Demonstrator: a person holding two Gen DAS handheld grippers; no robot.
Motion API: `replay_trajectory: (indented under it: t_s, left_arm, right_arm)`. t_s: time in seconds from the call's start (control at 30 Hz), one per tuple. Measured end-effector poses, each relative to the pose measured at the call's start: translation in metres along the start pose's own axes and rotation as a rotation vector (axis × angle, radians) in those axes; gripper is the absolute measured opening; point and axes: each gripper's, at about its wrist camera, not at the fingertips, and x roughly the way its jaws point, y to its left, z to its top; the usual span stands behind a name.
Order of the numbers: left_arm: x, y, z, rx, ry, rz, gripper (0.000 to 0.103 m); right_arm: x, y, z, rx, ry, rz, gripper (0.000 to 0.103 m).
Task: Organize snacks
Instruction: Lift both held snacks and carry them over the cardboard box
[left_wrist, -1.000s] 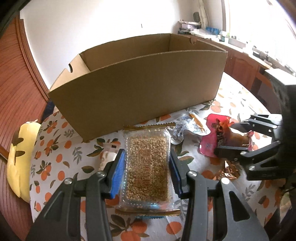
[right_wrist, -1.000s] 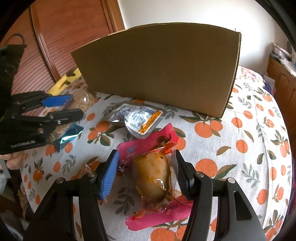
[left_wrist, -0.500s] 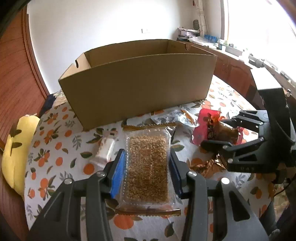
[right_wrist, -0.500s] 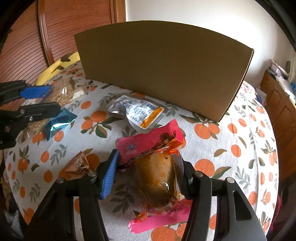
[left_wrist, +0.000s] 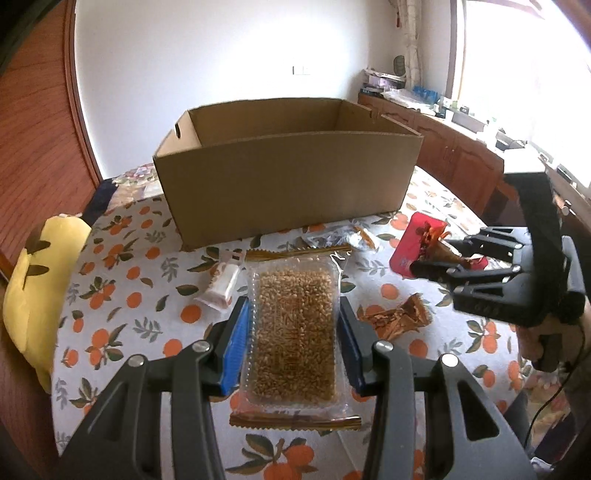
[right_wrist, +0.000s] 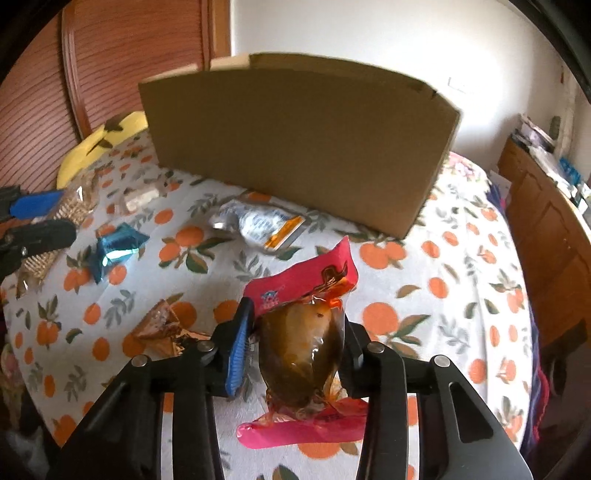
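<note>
A clear pack of golden grain bar (left_wrist: 295, 332) with gold crimped ends is pinched between the pads of my left gripper (left_wrist: 293, 306) and held above the orange-print tablecloth (left_wrist: 122, 295), short of the open cardboard box (left_wrist: 288, 177). My right gripper (right_wrist: 295, 314) has its jaws closing on a pink pack with a brown snack inside (right_wrist: 303, 347); both pads touch its sides. From the left wrist view, the right gripper (left_wrist: 432, 254) carries that pink pack (left_wrist: 413, 240) off the cloth. The right wrist view has the left gripper (right_wrist: 61, 212) at its left edge.
Loose on the cloth lie a small white pack (left_wrist: 223, 284), a silver pouch (right_wrist: 262, 223), a crumpled brown wrapper (right_wrist: 159, 328) and a blue foil wrapper (right_wrist: 114, 247). A yellow plush (left_wrist: 37, 288) sits at the table's left edge. Wooden cabinets (left_wrist: 461, 166) stand to the right.
My left gripper has risen and drawn back with the grain pack, so the box's inside now shows. The right jaws have narrowed onto the pink pack and raised it.
</note>
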Motion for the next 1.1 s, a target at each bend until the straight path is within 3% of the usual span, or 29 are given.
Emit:
replay_trajectory:
  t_s: [0.47,0.87,1.1]
  left_arm:
    - [-0.065,-0.013,0.042,0.061,-0.066,-0.017,0.044]
    - [-0.069,-0.009,0.056,0.046,-0.054,-0.05,0.044]
    - [-0.069,-0.024,0.068,0.102,-0.087,-0.088,0.044]
  right_arm:
    - [-0.072,-0.01,0.019,0.098,-0.048,0.014,0.04]
    - [-0.103,-0.005,0.021,0.123,-0.087,0.003,0.04]
    - [-0.115,-0.002,0.016,0.172,-0.13,-0.011,0.04]
